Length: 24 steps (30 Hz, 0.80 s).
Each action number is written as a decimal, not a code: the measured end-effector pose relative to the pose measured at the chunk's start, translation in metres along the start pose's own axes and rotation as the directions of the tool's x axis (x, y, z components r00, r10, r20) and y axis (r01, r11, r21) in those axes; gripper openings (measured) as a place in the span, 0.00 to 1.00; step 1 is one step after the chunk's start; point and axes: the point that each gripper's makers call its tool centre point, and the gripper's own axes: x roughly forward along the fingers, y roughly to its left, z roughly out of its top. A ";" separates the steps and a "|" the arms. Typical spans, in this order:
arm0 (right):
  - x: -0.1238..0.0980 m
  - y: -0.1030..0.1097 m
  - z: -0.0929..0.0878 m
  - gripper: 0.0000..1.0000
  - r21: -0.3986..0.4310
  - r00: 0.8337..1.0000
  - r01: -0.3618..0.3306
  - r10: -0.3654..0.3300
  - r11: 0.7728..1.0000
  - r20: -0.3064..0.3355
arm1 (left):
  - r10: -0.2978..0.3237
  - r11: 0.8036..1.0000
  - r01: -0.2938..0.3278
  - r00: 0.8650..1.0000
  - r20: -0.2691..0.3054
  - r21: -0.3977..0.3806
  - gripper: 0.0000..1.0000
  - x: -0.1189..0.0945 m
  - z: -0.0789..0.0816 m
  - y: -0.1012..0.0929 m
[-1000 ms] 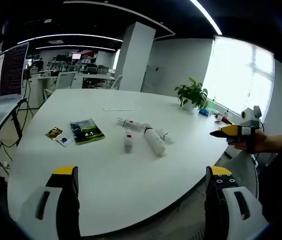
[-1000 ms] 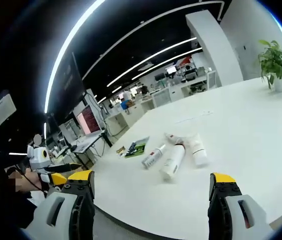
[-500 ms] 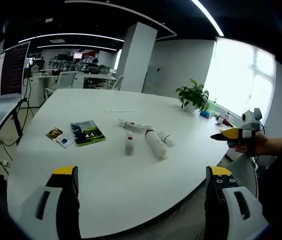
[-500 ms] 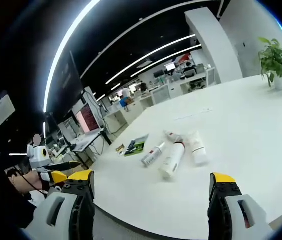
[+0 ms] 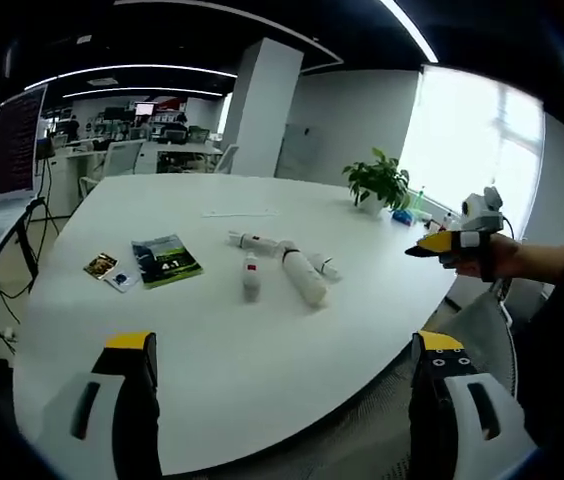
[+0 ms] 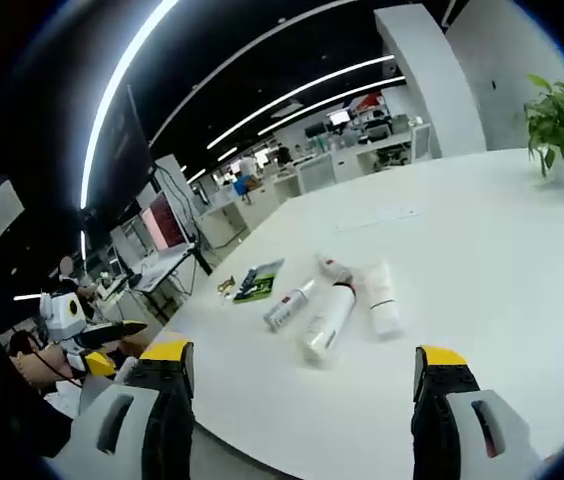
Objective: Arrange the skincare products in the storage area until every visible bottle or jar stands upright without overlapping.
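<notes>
The left hand-held gripper (image 5: 280, 385) hangs above the near edge of the white counter (image 5: 212, 340) with its two yellow-tipped jaws spread wide and nothing between them. The right hand-held gripper (image 6: 302, 395) is likewise wide open and empty, held over the counter's edge from another side; in the left gripper view it also shows at the right, gripped in a person's hand (image 5: 502, 258).

The skincare products lie in a loose cluster near the middle of the counter, all on their sides. A small bottle (image 5: 251, 277) with a red mark lies nearest the booklet (image 5: 165, 261). Beside it a larger white bottle (image 5: 303, 279) lies at an angle, and a slim tube (image 5: 252, 241) lies just beyond, its end close to the large bottle's top. A further white tube (image 6: 381, 296) rests just beside the large bottle on its far side.

Two small cards (image 5: 107, 270) lie next to the booklet. A potted plant (image 5: 377, 185) stands upright at the far edge of the counter.
</notes>
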 end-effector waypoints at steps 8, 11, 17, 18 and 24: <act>0.023 -0.024 0.009 0.91 -0.002 0.998 0.033 -0.033 0.999 -0.044 | 0.010 1.000 -0.010 1.000 0.014 -0.023 0.98 0.000 0.002 0.002; 0.032 -0.035 0.005 0.89 -0.014 0.994 0.066 -0.067 0.998 -0.088 | 0.016 0.999 -0.015 1.000 0.013 -0.028 0.98 -0.001 0.001 0.006; 0.047 -0.056 0.000 0.85 -0.044 0.982 0.117 -0.123 0.992 -0.144 | 0.011 1.000 -0.011 1.000 0.003 -0.022 0.98 -0.001 -0.003 0.002; 0.050 -0.058 -0.002 0.84 -0.053 0.980 0.116 -0.123 0.992 -0.157 | 0.009 0.999 -0.009 1.000 0.003 -0.032 0.98 -0.001 -0.003 0.002; 0.075 -0.071 -0.001 0.83 -0.075 0.964 0.115 -0.129 0.991 -0.234 | 0.007 0.998 -0.007 1.000 0.003 -0.068 0.98 0.000 -0.001 0.002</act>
